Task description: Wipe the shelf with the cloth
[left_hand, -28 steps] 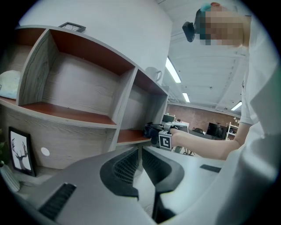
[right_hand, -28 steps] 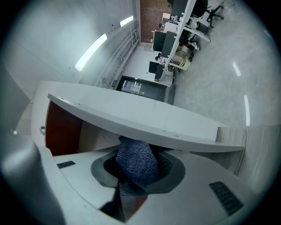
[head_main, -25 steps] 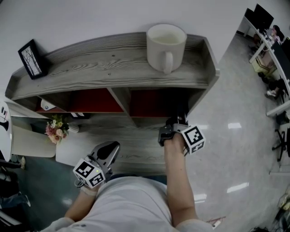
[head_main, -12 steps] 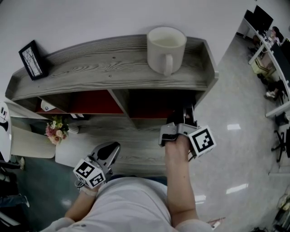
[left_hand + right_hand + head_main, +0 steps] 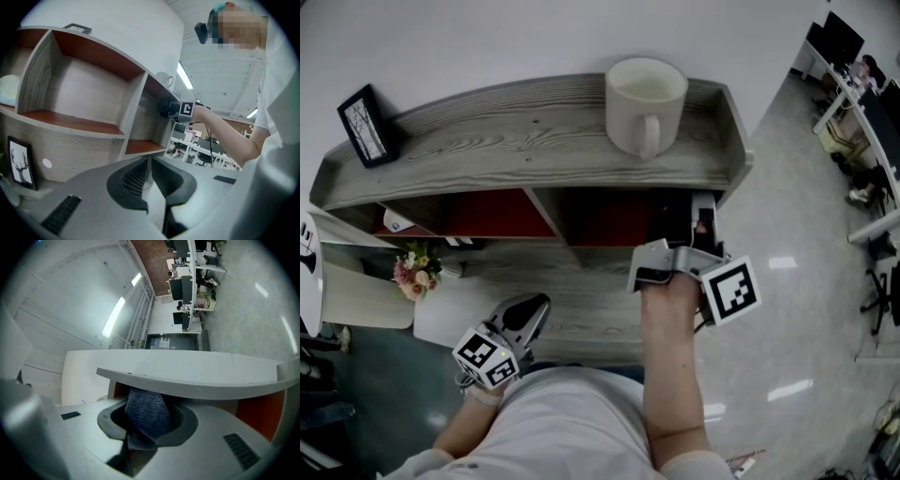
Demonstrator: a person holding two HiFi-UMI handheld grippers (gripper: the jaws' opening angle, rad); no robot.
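Note:
The grey wood shelf [image 5: 487, 141] has red-backed compartments under its top board. My right gripper [image 5: 679, 221] is raised in front of the right compartment, just below the top board's front edge, and is shut on a dark blue cloth [image 5: 146, 414]. The bunched cloth sticks out beyond the jaws and reaches close under the top board [image 5: 197, 376]; contact cannot be told. My left gripper [image 5: 529, 311] hangs low on the left, in front of the shelf, and its jaws [image 5: 150, 171] are shut on nothing.
A large cream mug [image 5: 643, 98] stands on the top board at the right and a black picture frame [image 5: 364, 122] at the left. A small flower bunch [image 5: 414, 272] sits by a white surface [image 5: 356, 295] lower left. Office desks [image 5: 862, 141] stand far right.
My right gripper has risen with the cloth from the lower shelf board up towards the top board's front edge. The left gripper has not moved.

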